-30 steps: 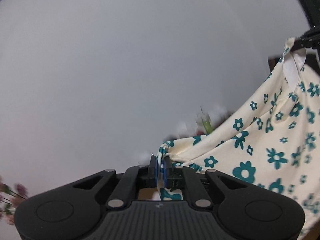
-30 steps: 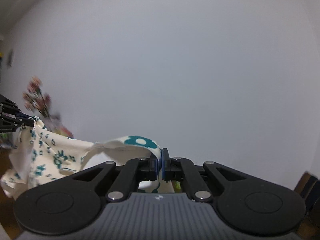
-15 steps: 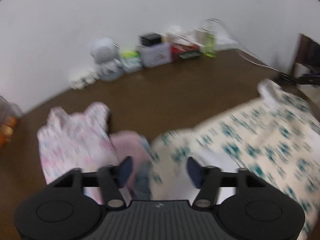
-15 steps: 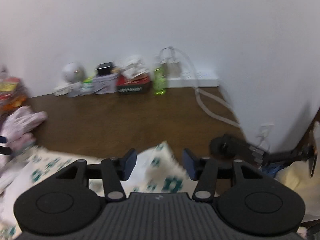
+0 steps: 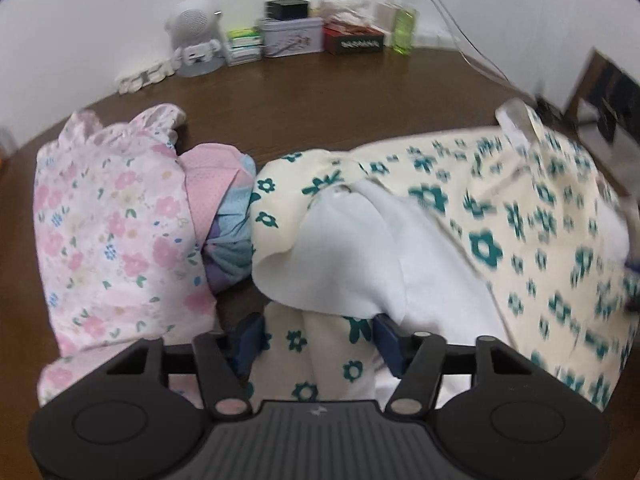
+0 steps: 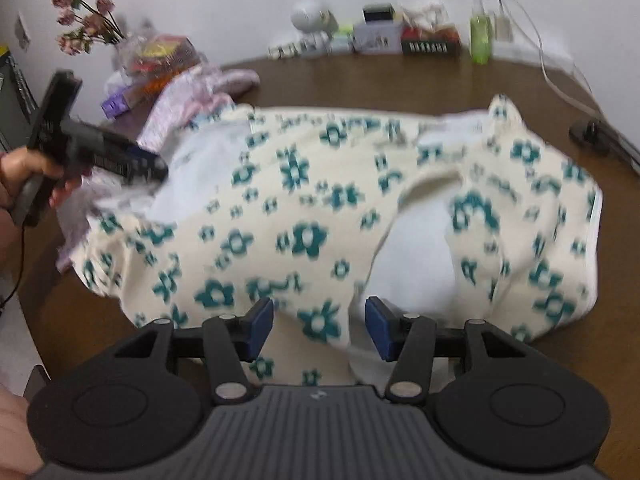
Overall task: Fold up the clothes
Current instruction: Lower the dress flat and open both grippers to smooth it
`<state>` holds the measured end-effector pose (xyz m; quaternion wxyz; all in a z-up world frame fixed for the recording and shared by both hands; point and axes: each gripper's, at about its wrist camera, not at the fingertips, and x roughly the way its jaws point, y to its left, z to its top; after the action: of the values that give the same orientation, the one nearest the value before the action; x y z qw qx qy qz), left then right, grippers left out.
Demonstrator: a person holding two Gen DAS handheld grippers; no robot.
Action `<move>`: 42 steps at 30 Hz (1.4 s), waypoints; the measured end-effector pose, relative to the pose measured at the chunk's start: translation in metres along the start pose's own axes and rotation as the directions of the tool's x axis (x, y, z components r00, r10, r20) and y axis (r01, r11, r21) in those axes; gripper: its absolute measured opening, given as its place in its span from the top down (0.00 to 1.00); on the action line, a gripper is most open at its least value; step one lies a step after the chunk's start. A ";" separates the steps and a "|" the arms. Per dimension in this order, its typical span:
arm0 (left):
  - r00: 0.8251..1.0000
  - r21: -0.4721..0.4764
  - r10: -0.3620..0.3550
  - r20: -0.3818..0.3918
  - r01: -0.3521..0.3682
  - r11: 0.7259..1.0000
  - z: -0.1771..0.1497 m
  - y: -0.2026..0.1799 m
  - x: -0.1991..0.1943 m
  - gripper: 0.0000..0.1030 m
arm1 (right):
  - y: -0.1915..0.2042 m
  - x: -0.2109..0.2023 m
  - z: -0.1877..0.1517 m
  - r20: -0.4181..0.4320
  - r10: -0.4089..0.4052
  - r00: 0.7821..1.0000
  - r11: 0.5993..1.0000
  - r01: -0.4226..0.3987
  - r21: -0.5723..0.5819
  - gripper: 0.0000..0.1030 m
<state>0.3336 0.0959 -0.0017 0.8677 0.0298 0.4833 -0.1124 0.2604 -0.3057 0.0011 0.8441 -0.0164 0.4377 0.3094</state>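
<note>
1. A cream garment printed with teal flowers (image 6: 304, 208) is being shown spread loosely across the brown counter (image 6: 360, 76), partly turned over so that its white lining is exposed in two places.
2. The left gripper (image 5: 318, 340) is being held low over the near edge of the garment; its blue fingers (image 5: 248, 338) are released and are being drawn closer together, with a fold of the flowered cloth lying between them but not pressed by the pads.
3. The right gripper (image 6: 320, 326) is being held over the near hem of the same garment; its fingers (image 6: 378, 328) are parted, cloth is lying between them, and no grip on it is being shown.
4. To the left of the garment, a pink floral garment (image 5: 108, 224) is being seen lying flat, touching a bunched pink and blue piece (image 5: 224, 216) that is wedged between the two.
5. Beyond the garment, along the white wall, a white round device (image 5: 196, 36), a tin box (image 5: 292, 36), a dark red box (image 5: 354, 38) and a green bottle (image 5: 404, 28) are being shown in a row.
6. In the right wrist view, the left gripper is being seen at the garment's left edge, gripped by a hand (image 6: 24, 172); dried flowers (image 6: 84, 20) are standing behind it.
</note>
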 end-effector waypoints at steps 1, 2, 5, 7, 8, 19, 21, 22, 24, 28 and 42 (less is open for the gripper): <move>1.000 -0.033 -0.012 0.009 0.012 0.999 0.002 0.002 0.001 0.69 | 0.000 0.001 -0.002 0.003 0.001 1.000 1.000 -0.001 -0.001 0.51; 1.000 -0.057 -0.018 0.019 0.019 0.998 0.004 0.003 0.002 0.77 | 0.000 -0.001 -0.002 0.006 0.002 1.000 1.000 -0.002 0.000 0.55; 0.998 -0.082 0.022 0.058 -0.017 0.997 0.009 0.006 -0.002 0.92 | -0.002 -0.004 -0.002 0.012 0.021 1.000 1.000 -0.021 0.017 0.92; 0.994 -0.075 0.067 0.089 -0.060 0.995 0.015 0.009 -0.007 0.93 | -0.001 -0.008 -0.006 0.017 0.016 1.000 1.000 -0.016 0.016 0.97; 0.992 -0.088 0.076 0.104 -0.067 0.994 0.021 0.014 -0.011 0.93 | -0.002 -0.009 -0.008 0.018 0.021 1.000 1.000 -0.021 0.023 0.98; 0.990 -0.262 0.059 0.125 -0.024 0.965 0.066 0.058 -0.013 0.46 | -0.021 -0.020 -0.027 0.057 0.044 0.997 0.990 -0.051 0.129 0.96; 0.990 -0.301 0.024 0.138 0.018 0.953 0.066 0.061 -0.009 0.35 | -0.024 -0.023 -0.027 0.082 0.060 0.995 0.986 -0.072 0.151 0.92; 0.989 -0.323 0.009 0.145 0.039 0.946 0.066 0.062 -0.007 0.31 | -0.025 -0.023 -0.026 0.090 0.063 0.994 0.985 -0.076 0.156 0.91; 0.990 -0.350 -0.005 0.141 0.054 0.935 0.068 0.064 0.000 0.31 | -0.026 -0.023 -0.022 0.101 0.064 0.993 0.984 -0.080 0.161 0.90; 0.996 -0.260 0.064 0.059 -0.046 0.964 0.067 0.050 0.019 0.33 | -0.027 -0.014 -0.020 0.088 0.058 0.994 0.984 -0.071 0.164 0.90; 0.980 -0.351 -0.064 0.188 0.128 0.928 0.056 0.102 -0.013 0.34 | -0.024 0.000 -0.009 0.097 0.090 0.991 0.985 -0.103 0.139 0.74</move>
<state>0.3963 0.1883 0.0329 0.8905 -0.1636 0.4194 -0.0664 0.2664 -0.3276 -0.0099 0.8459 0.0798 0.4206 0.3181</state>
